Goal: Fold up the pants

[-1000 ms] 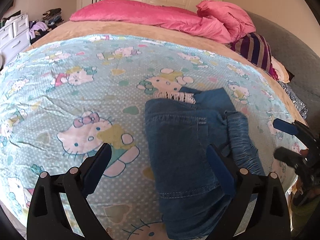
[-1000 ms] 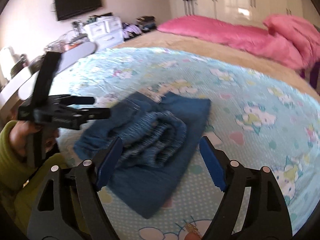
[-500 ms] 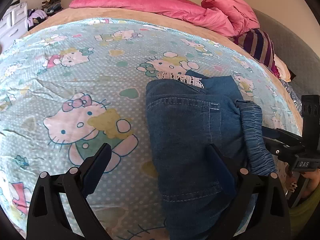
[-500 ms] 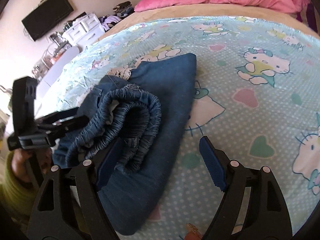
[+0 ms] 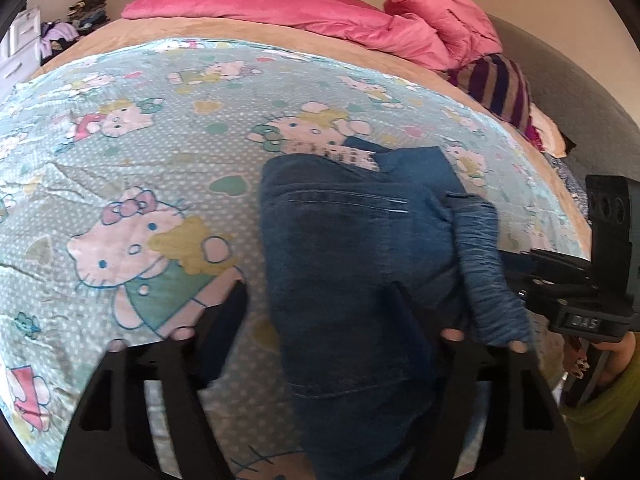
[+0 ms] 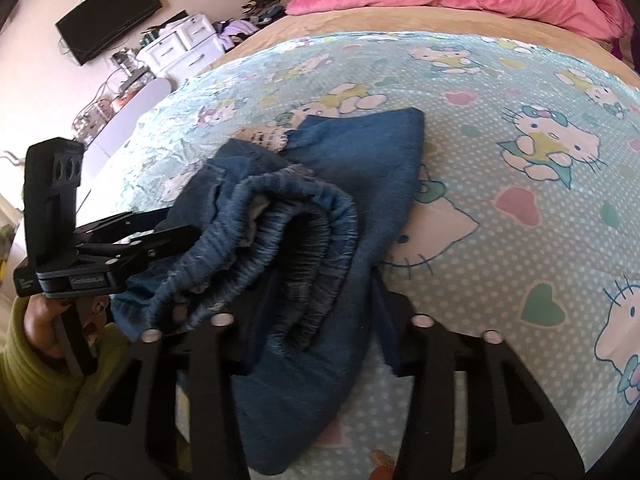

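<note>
The blue denim pants point(image 5: 344, 248) lie folded in a bundle on the Hello Kitty bedspread point(image 5: 132, 184). The elastic waistband point(image 6: 288, 232) is bunched on top at the near edge. My left gripper point(image 5: 320, 312) is open, its fingers straddling the near part of the bundle. My right gripper point(image 6: 308, 312) is open too, its fingers either side of the waistband. Each gripper shows in the other's view beside the pants: the right gripper point(image 5: 560, 276) and the left gripper point(image 6: 120, 248).
Pink pillows point(image 5: 304, 12) and a striped cushion point(image 5: 500, 88) lie at the head of the bed. White drawers point(image 6: 180, 48) and a wall TV point(image 6: 108, 20) stand to the left. The bedspread stretches out around the pants.
Both grippers have moved forward and down onto the pants bundle. Their open fingers now straddle the denim where before they hovered short of it.
</note>
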Demonstrator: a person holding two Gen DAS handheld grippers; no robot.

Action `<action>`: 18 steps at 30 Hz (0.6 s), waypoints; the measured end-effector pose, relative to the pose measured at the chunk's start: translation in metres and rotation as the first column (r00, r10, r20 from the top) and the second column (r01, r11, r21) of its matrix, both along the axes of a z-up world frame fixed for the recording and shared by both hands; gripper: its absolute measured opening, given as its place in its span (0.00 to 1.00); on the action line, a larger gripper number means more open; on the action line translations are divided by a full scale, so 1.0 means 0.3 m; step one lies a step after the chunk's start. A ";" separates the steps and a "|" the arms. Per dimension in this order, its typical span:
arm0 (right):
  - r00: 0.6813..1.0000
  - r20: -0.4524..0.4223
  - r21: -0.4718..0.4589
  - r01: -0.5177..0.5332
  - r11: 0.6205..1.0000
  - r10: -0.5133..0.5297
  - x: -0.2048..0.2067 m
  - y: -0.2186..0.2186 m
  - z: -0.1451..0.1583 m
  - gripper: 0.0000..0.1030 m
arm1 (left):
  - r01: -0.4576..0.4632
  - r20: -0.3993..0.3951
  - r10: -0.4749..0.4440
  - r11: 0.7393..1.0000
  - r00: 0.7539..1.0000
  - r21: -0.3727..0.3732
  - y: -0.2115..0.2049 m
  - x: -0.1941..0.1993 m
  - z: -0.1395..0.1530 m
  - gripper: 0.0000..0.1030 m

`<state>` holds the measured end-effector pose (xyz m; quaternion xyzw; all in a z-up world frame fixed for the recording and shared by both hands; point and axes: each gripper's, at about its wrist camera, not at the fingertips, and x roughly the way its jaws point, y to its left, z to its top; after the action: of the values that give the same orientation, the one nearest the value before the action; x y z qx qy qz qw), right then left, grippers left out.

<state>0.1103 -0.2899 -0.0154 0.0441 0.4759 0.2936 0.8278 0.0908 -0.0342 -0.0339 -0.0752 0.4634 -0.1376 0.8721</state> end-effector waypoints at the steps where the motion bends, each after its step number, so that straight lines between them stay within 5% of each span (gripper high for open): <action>1: 1.000 0.006 -0.007 0.000 1.000 0.000 -0.002 0.004 0.003 0.29 | 0.006 0.002 -0.006 1.000 1.000 -0.007 -0.005 -0.002 0.003 0.48; 4: 1.000 0.021 -0.013 0.003 1.000 -0.003 -0.009 0.009 0.014 0.25 | 0.018 0.015 -0.018 1.000 1.000 0.015 -0.023 -0.009 0.013 0.41; 10: 1.000 0.025 -0.031 0.003 1.000 -0.002 -0.007 0.027 0.008 0.24 | 0.006 0.016 -0.007 1.000 1.000 0.016 -0.016 -0.010 0.007 0.43; 16: 0.997 0.069 -0.020 0.034 0.999 -0.032 -0.039 -0.004 0.068 0.35 | -0.014 0.048 0.012 0.999 0.999 0.040 -0.009 -0.037 0.054 0.62; 18: 0.993 0.107 -0.021 0.044 0.999 -0.042 -0.065 -0.016 0.108 0.49 | -0.020 0.071 0.017 0.999 0.997 0.038 -0.004 -0.058 0.086 0.62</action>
<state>0.0910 -0.2948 0.0169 0.0292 0.4335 0.2723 0.8585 0.0733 -0.0354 -0.0082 -0.0578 0.4341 -0.1230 0.8906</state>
